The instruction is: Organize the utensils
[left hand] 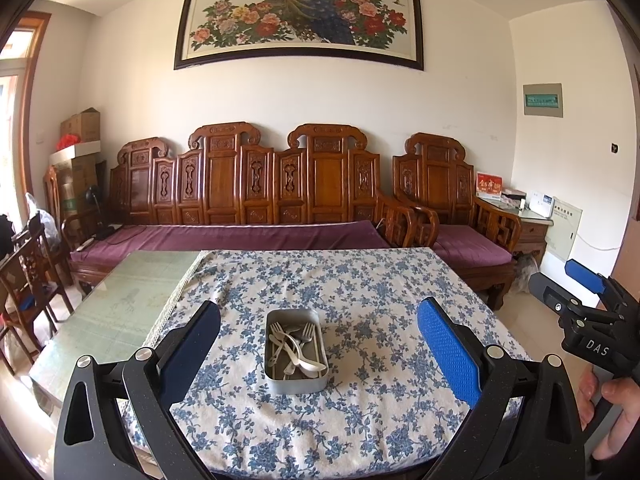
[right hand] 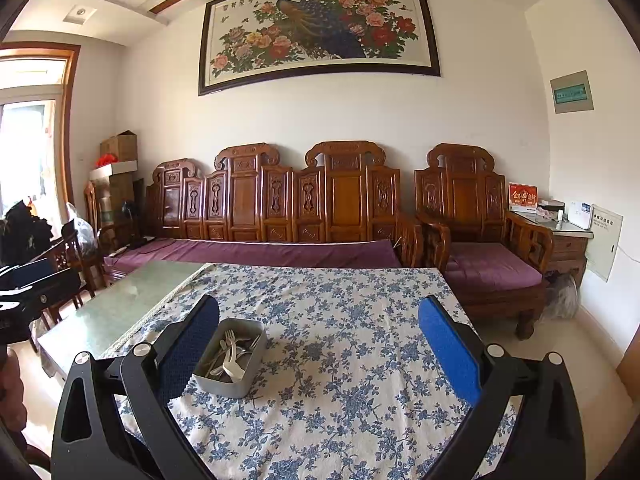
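My left claw and right claw are hovering released; the grey metal tin is holding jumbled forks and spoons.

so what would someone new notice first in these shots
Probably the metal tin of forks and spoons, alone in the middle of the blue-flowered tablecloth. Then the big peacock painting on the wall above the carved wooden sofa. Both claws, left and right, hover open.
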A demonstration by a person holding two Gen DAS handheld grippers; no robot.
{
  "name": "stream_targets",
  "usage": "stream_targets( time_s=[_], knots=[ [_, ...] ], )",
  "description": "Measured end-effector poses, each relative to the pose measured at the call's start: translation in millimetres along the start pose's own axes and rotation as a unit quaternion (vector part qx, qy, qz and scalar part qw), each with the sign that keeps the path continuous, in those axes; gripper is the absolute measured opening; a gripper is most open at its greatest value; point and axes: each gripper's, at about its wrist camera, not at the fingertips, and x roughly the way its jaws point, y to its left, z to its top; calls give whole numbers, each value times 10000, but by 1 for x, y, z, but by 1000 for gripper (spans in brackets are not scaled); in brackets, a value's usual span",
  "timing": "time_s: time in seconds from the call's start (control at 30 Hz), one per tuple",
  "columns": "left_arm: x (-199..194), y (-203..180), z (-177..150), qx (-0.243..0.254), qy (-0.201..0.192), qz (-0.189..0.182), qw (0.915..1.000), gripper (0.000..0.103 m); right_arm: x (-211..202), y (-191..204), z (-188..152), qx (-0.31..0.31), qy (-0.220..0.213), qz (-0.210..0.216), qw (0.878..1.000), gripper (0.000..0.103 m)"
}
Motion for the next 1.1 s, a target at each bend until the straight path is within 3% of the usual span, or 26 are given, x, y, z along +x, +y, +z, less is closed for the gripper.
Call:
stream_targets(
  time_s=[1.1],
  knots=[
    [2,1,-4,6,24,-28,10000,95,4,1,-7,16,19,25,10000,100]
  ],
)
